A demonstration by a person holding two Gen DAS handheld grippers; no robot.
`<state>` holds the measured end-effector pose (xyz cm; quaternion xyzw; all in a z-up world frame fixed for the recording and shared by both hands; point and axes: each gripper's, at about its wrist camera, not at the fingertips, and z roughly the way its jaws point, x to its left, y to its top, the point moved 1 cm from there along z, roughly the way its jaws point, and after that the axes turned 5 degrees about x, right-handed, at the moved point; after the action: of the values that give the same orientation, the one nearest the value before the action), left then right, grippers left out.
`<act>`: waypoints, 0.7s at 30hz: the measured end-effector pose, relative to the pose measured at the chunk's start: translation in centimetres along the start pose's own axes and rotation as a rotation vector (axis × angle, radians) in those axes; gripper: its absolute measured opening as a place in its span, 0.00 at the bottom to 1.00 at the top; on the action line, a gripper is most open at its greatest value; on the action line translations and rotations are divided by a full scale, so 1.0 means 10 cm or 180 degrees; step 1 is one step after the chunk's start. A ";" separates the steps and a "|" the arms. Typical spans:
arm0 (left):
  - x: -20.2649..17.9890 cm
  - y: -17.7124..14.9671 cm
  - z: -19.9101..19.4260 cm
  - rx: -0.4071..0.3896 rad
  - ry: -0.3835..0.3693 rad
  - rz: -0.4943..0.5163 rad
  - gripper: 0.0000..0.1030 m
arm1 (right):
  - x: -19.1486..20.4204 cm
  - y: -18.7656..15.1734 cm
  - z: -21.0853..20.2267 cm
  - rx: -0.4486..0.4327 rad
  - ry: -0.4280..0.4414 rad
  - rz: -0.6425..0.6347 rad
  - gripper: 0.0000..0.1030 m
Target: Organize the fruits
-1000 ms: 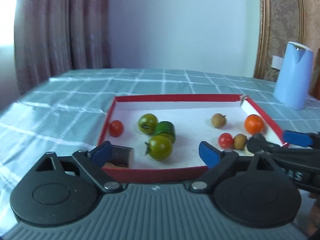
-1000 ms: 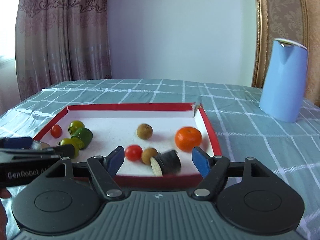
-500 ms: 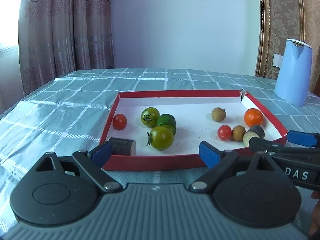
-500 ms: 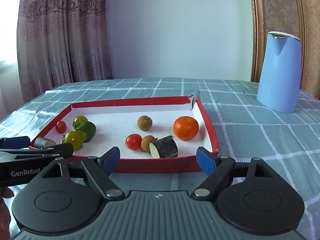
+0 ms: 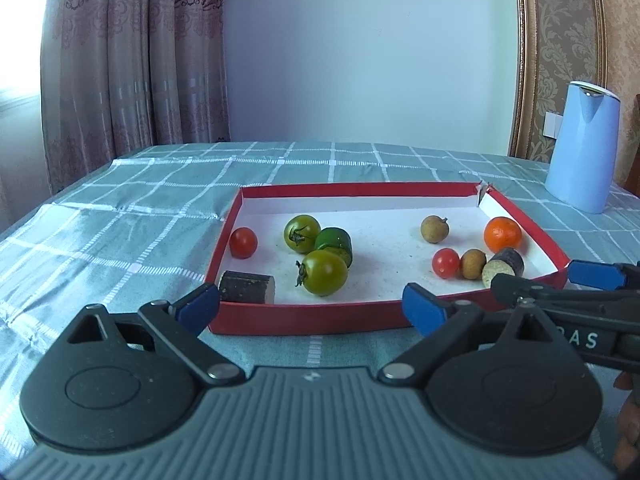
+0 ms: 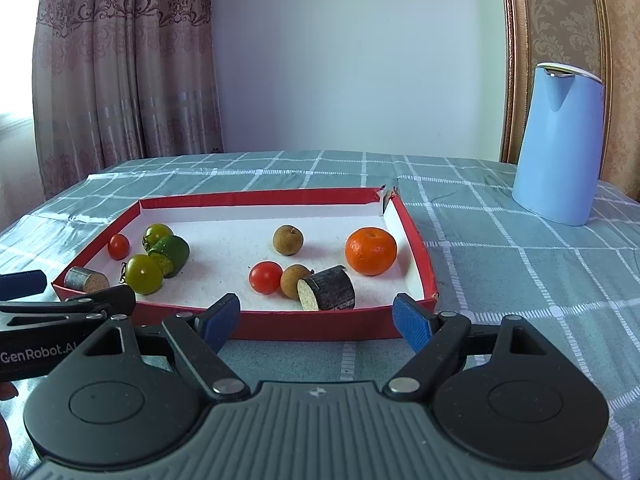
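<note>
Both grippers, left [image 5: 312,306] and right [image 6: 316,318], gape wide, holding nothing, just outside the red tray's [image 6: 320,322] six o'clock wall; mandarin [image 6: 371,251] sits at three o'clock, green tomatoes [image 6: 144,274] at nine.

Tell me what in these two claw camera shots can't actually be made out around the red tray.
- Left wrist view: the dark cut log piece in the red tray is partly covered by the right claw.
- Right wrist view: the left claw is cut off by the left edge and overlaps the grey log piece.
- Both views: the tabletop close under each camera is hidden by that claw's own body.
- The blue kettle: contents not visible.
</note>
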<state>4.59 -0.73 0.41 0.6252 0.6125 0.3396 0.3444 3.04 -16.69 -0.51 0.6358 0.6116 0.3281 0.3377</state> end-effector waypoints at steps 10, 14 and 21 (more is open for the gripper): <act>-0.03 -0.04 -0.07 -0.0018 0.0061 0.0022 1.00 | -0.01 -0.05 -0.05 0.0000 0.0002 0.0020 0.81; -0.04 -0.05 -0.08 0.0008 0.0073 0.0037 1.00 | 0.00 -0.07 -0.08 -0.0015 -0.0021 0.0006 0.81; -0.03 -0.10 -0.09 0.0131 -0.0047 0.0016 1.00 | 0.00 -0.12 -0.17 -0.0122 -0.0070 -0.0011 0.82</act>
<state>3.25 -1.00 0.06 0.6361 0.6153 0.3232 0.3351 0.96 -16.65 -0.53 0.6318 0.6026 0.3321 0.3570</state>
